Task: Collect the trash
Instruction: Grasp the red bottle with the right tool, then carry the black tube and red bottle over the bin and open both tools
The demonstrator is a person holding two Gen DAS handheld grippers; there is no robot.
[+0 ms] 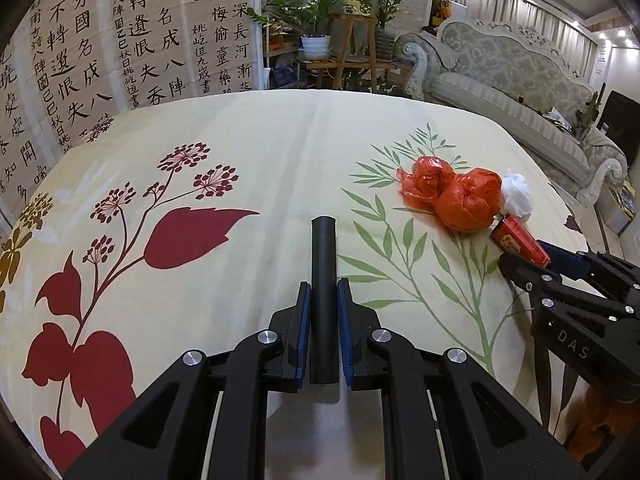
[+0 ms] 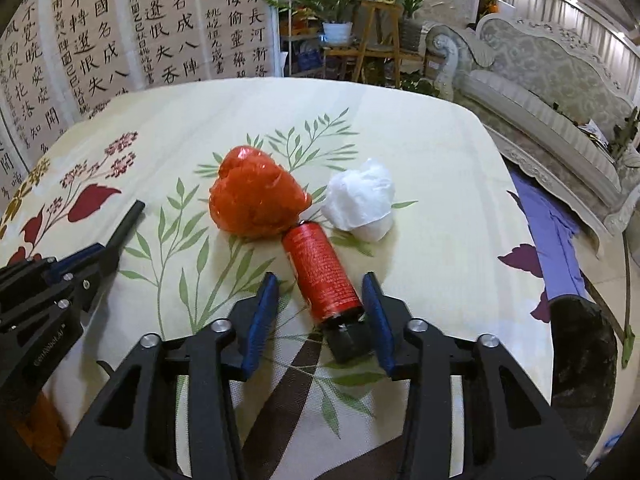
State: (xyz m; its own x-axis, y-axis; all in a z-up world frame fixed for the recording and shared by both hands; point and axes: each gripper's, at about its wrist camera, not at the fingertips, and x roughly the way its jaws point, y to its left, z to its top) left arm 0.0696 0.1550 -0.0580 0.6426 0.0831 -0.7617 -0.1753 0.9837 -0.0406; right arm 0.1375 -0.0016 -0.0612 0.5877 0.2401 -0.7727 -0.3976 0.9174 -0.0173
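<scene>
My left gripper (image 1: 323, 292) is shut on a black tube (image 1: 324, 280) and holds it over the floral tablecloth (image 1: 240, 152). It also shows in the right wrist view (image 2: 100, 254) with the tube (image 2: 128, 220). A red can with a black cap (image 2: 322, 276) lies between the open fingers of my right gripper (image 2: 322, 290); its right side touches the right pad, a gap remains on the left. Beyond it lie a crumpled red plastic bag (image 2: 256, 196) and a white plastic wad (image 2: 360, 200). In the left wrist view I see the bag (image 1: 460, 196), wad (image 1: 518, 196), can (image 1: 520, 242) and right gripper (image 1: 536, 268).
The table's right edge (image 2: 520, 208) drops to a purple cloth (image 2: 560, 248) and a dark bin rim (image 2: 580, 344). A sofa (image 1: 512, 80) stands to the right, plant stands (image 1: 352, 32) at the back, a calligraphy screen (image 1: 120, 40) to the left.
</scene>
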